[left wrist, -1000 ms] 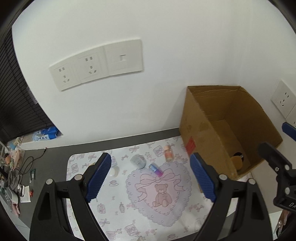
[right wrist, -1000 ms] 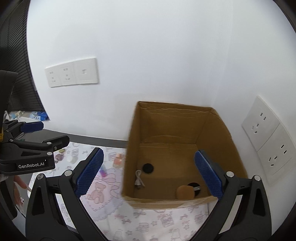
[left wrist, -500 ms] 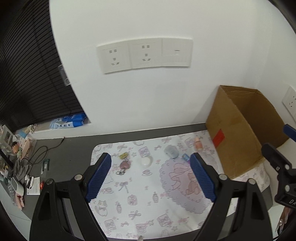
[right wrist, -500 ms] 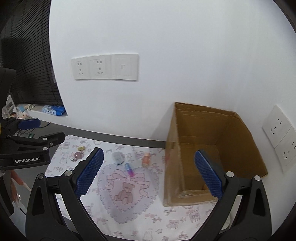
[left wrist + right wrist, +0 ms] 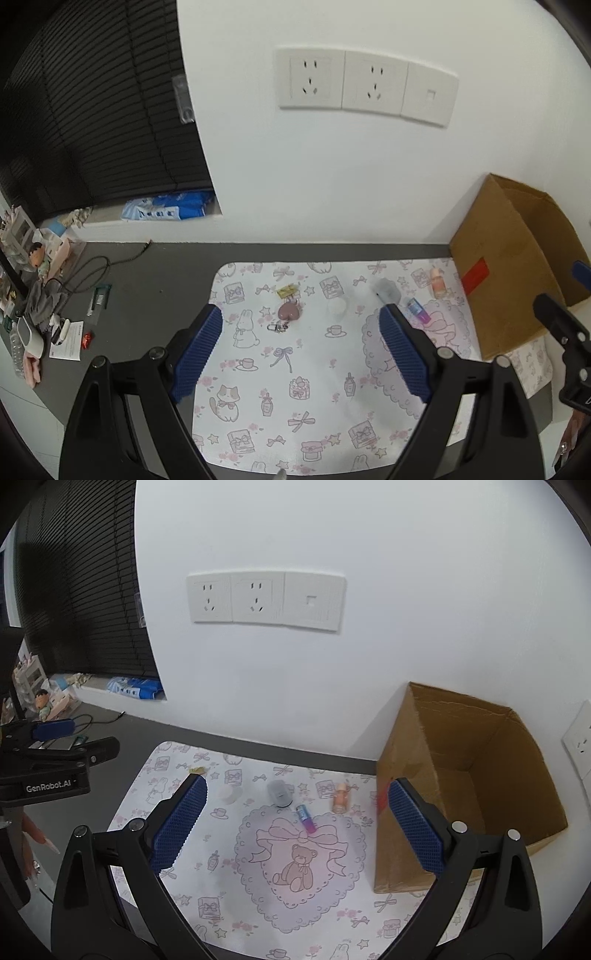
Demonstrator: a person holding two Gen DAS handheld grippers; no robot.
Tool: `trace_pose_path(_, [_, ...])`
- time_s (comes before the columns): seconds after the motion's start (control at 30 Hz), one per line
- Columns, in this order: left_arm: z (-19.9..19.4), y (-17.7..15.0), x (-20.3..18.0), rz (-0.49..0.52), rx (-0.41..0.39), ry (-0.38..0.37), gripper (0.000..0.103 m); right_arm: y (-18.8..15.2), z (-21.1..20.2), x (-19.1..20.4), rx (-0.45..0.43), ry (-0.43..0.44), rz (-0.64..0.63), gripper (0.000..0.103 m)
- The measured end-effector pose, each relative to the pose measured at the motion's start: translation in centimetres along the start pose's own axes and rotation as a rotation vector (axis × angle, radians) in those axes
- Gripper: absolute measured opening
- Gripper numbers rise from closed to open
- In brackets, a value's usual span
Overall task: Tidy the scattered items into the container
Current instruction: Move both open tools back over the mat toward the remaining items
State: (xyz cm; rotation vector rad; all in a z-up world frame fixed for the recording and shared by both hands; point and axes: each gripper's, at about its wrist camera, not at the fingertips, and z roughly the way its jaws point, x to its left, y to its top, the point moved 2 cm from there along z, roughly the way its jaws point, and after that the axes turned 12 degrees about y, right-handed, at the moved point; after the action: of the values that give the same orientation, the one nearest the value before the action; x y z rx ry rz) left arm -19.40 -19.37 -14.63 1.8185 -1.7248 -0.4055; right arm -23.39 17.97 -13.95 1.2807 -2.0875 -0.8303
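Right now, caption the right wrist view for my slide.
Open right gripper above patterned mat holding purple tube, grey case, orange bottle; brown cardboard box right.

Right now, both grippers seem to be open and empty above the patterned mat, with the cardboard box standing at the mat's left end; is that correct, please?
Not quite: the cardboard box stands at the mat's right end, against the wall, as the right wrist view shows. The rest holds: the left gripper and the right gripper are both open and empty above the patterned mat.
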Motion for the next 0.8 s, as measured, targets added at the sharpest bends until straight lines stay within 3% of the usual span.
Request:
trace_pose_path(0.23, [4.7,-1.3,-2.0,0.070,0.060,-0.010,0.086,-1.1,3.3,-0.7,0.055,0.002,-0.001,0.100])
trace_pose_path(0.5, [12.8,-3.2,-2.0,0.092,0.145,0.017,0.086,-3.6,9.5,-2.5,0.152,0.004,0.023,0.100])
trace_pose_path(0.8, [20.1,-4.9,-3.3,0.128,0.150,0.040,0.086,-7.2,17.9,-4.8,0.237,0.016,0.074,0.100])
